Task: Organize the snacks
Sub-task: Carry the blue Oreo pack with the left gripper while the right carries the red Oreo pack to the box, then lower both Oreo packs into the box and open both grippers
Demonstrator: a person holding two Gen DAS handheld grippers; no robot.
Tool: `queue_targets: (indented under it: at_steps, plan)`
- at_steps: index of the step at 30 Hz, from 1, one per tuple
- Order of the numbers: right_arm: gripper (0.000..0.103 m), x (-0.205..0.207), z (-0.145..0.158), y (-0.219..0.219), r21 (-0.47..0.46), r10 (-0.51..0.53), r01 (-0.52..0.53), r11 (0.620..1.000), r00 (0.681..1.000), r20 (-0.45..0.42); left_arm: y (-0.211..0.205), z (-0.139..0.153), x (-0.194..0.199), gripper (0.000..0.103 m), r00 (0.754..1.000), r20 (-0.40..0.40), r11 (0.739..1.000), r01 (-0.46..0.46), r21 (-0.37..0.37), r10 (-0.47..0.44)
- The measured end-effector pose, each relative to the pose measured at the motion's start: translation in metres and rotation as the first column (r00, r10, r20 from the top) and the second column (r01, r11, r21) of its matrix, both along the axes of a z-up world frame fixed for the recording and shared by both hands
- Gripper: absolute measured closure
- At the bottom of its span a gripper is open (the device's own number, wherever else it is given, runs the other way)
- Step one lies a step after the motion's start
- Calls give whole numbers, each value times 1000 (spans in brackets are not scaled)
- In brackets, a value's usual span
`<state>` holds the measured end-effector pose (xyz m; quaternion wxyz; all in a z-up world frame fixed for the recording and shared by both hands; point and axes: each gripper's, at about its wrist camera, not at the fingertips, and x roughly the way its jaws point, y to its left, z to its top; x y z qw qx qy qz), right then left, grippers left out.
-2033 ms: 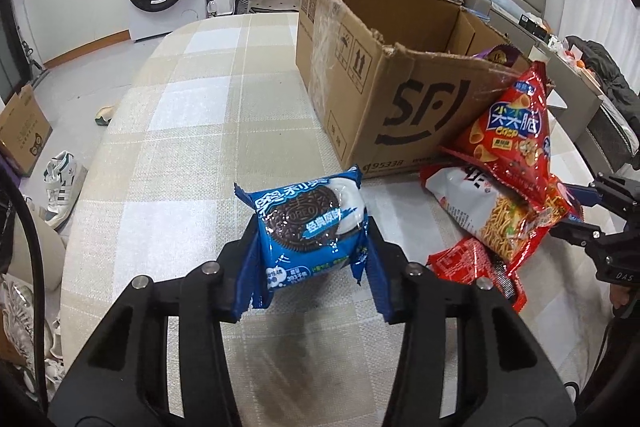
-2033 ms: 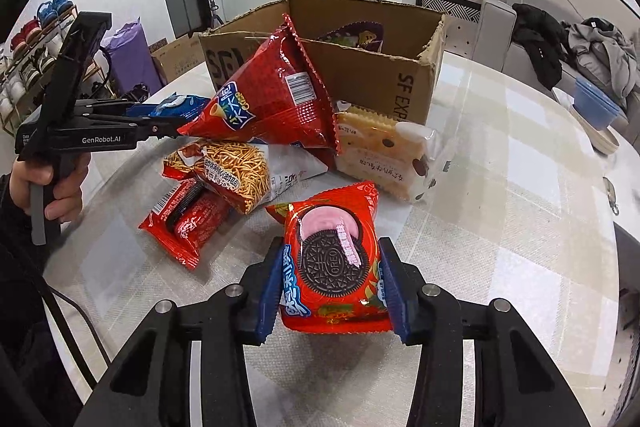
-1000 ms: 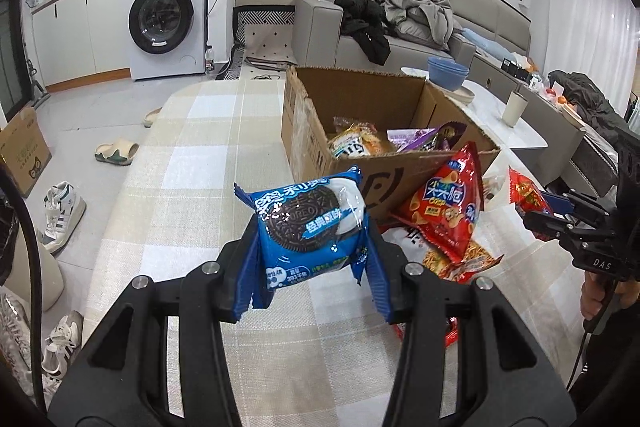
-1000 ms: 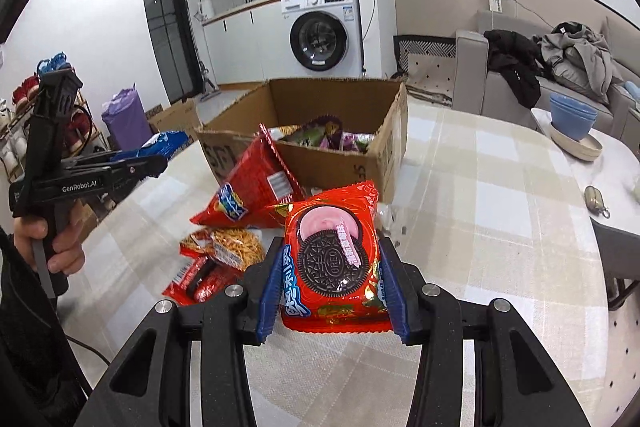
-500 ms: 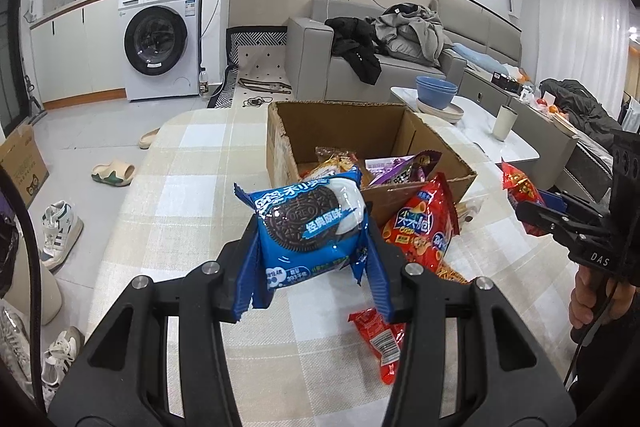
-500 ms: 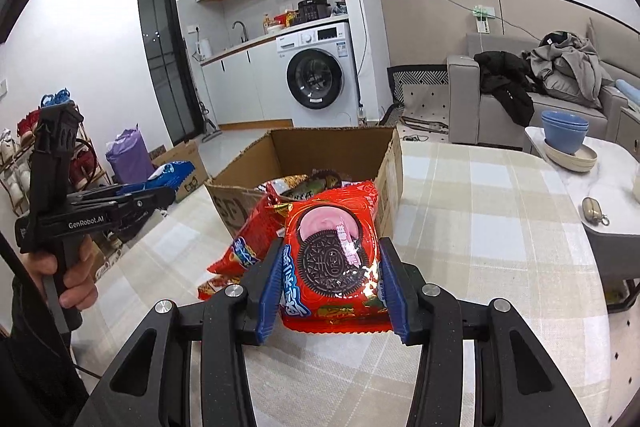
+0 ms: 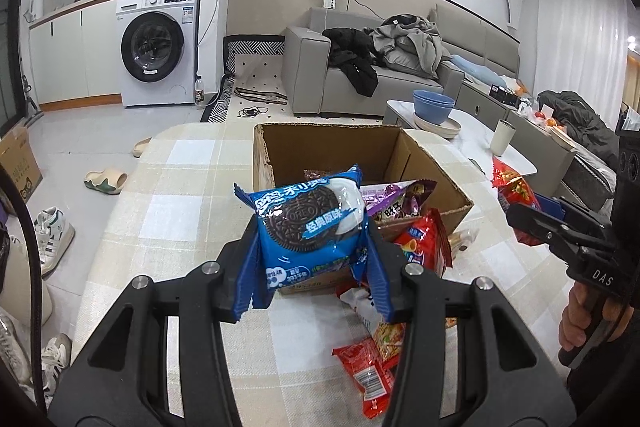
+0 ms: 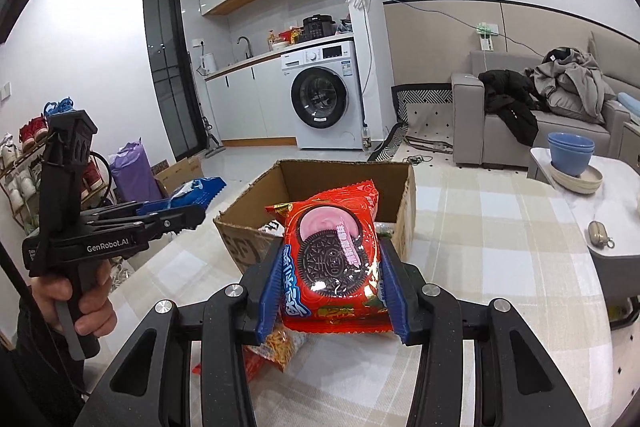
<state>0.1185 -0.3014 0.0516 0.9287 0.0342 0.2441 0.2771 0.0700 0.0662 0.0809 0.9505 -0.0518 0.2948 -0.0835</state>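
1. Left gripper (image 7: 310, 267) clamps a blue Oreo pack (image 7: 310, 223), held above the table (image 7: 160, 211) before the open box (image 7: 332, 147).
2. Right gripper (image 8: 332, 291) clamps a red Oreo pack (image 8: 334, 255) near the same box (image 8: 348, 179).

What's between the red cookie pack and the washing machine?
In the right wrist view, the open cardboard box sits between the red cookie pack and the washing machine; beyond the box comes bare floor.

My blue cookie pack (image 7: 310, 227), my red cookie pack (image 8: 334, 255), brown cardboard box (image 7: 344, 147), beige-and-white checked tablecloth (image 7: 176, 195).
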Motion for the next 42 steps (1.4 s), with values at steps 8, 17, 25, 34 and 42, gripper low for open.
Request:
queue_targets:
  at_steps: [8,17,25,34,42]
  plan:
    - [57,21,-1,11,33,16,-16,999,1000,-18,-4,2,21,59,1000,-1,1000,12,-10,-12]
    - [57,42,-4,16,55,-2,2,998,1000,-1,-19,-8,54,59,1000,-18,1000,5,17,-5]
    - [57,59,-10,20,43,-14,14,999,1000,-8,-34,-25,87,59,999,-34,999,-1,51,3]
    - [57,79,-23,29,19,-24,25,1000,999,-47,-49,-43,113,59,999,-45,996,7,89,-2]
    - [57,87,-25,43,-9,-17,17,1000,999,-49,-63,-48,133,59,998,-54,993,15,121,-9]
